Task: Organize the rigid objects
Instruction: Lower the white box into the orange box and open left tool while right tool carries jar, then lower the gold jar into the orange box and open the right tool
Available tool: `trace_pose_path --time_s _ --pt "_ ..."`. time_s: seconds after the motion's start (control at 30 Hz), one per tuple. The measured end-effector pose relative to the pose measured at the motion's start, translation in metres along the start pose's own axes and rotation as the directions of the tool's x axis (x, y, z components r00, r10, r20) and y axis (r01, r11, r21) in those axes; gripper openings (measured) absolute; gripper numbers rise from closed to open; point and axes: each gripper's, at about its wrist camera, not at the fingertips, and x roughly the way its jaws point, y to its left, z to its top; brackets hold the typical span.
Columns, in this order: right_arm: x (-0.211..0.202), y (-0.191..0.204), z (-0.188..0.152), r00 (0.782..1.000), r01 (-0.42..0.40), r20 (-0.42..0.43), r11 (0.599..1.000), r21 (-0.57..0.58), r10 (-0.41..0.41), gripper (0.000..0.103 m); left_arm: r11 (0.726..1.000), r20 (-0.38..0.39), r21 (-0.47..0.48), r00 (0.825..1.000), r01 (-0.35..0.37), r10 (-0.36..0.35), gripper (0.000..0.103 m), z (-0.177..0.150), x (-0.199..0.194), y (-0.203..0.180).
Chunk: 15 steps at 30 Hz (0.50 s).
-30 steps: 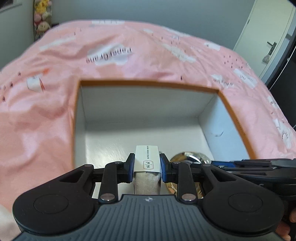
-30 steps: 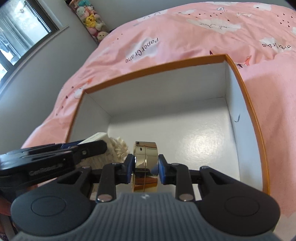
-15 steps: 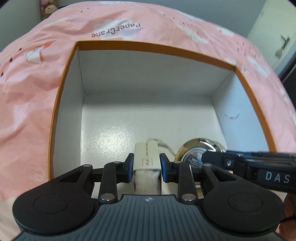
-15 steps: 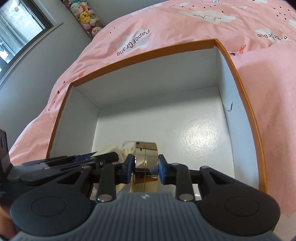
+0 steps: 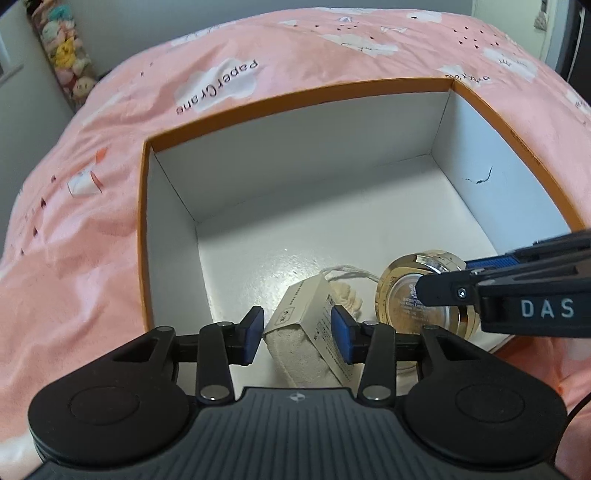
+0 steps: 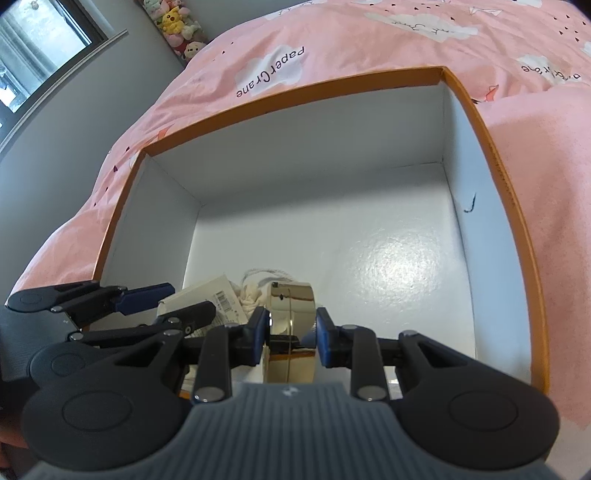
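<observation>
While the pouch (image 5: pixel 314 328) lies loose between the released left claw (image 5: pixel 298 334), the right claw (image 6: pixel 291 334) straddles the jar (image 6: pixel 291 332) ungripped, inside the box (image 5: pixel 144 236).

Glossy gold metal jar (image 6: pixel 291 334), rough cloth pouch (image 5: pixel 295 349), glossy white cardboard box (image 5: pixel 258 166).

A bedroom: pink bedspread (image 5: pixel 110 258), plush toys (image 6: pixel 173 22) by the window (image 6: pixel 40 55).

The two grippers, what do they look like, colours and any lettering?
Both the left gripper and the right gripper share one build: matte black linkage arms with silver pivot pins, blue finger pads, round black side discs and a ribbed dark grey body. White "DAS" lettering marks the right one's side.
</observation>
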Motion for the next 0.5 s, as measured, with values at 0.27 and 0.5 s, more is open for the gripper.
trace_pose_path --time_s 0.27,0.5 --pt "0.009 0.009 0.007 1.0 0.027 0.007 0.999 -0.038 -0.027 0.027 0.988 0.189 -0.134 0.981 0.073 -0.047 0.049 0.002 -0.047 0.037" --pt "0.024 0.033 0.016 0.998 0.063 0.014 0.99 -0.126 -0.061 0.027 0.944 0.191 -0.317 0.981 0.097 -0.037 0.043 -0.004 -0.053 0.088"
